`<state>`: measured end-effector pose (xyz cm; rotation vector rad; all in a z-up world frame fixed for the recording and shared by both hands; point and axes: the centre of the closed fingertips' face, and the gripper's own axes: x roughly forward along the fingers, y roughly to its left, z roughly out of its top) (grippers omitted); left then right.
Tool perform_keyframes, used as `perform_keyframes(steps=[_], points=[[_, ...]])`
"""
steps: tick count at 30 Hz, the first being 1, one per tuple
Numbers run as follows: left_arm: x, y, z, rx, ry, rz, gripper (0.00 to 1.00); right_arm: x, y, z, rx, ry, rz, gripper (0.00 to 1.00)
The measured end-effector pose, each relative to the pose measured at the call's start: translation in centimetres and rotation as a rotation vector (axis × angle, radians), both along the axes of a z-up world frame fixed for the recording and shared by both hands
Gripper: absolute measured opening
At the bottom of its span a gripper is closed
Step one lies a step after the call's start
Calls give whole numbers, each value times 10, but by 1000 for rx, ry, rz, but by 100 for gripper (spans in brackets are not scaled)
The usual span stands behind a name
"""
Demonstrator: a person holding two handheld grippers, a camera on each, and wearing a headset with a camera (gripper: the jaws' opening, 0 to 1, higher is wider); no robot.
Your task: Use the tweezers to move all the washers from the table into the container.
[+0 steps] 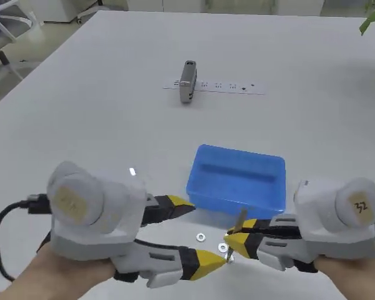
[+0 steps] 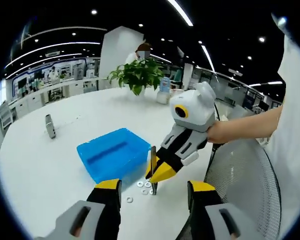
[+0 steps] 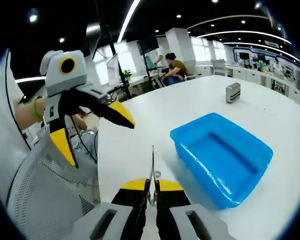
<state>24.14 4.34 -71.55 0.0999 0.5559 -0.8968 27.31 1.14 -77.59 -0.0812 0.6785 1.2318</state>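
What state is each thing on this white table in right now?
Small silver washers: lying flat on the white table, outside the blue plastic container.
Blue plastic container: upright, looks empty.
Thin metal tweezers: clamped in the right yellow-tipped gripper, tip down near the washers.
Right yellow-tipped gripper: shut on the tweezers.
Left yellow-tipped gripper: open, holding nothing.

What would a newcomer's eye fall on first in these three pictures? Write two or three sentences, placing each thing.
The bright blue container stands out on the white table, just beyond both claws. In front of it, the right claw is shut on thin tweezers, their tips down by a few small washers. The left claw hangs open beside them.
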Motion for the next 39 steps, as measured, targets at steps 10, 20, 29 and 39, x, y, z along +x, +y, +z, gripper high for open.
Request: perform_keyframes(steps=[10,20,29,39], points=[[-20,28,15,-138,-59,281,76,5,-13,17,64,18,-87,2],[-19,46,29,-145,-136,401,90,24,-21,68,128,-59,-138,2],[-17,54,44,-173,-185,453,99,64,-34,88,128,-136,-213,2],[-19,55,47,-140,-198,450,99,114,-47,51,20,-143,-316,2]])
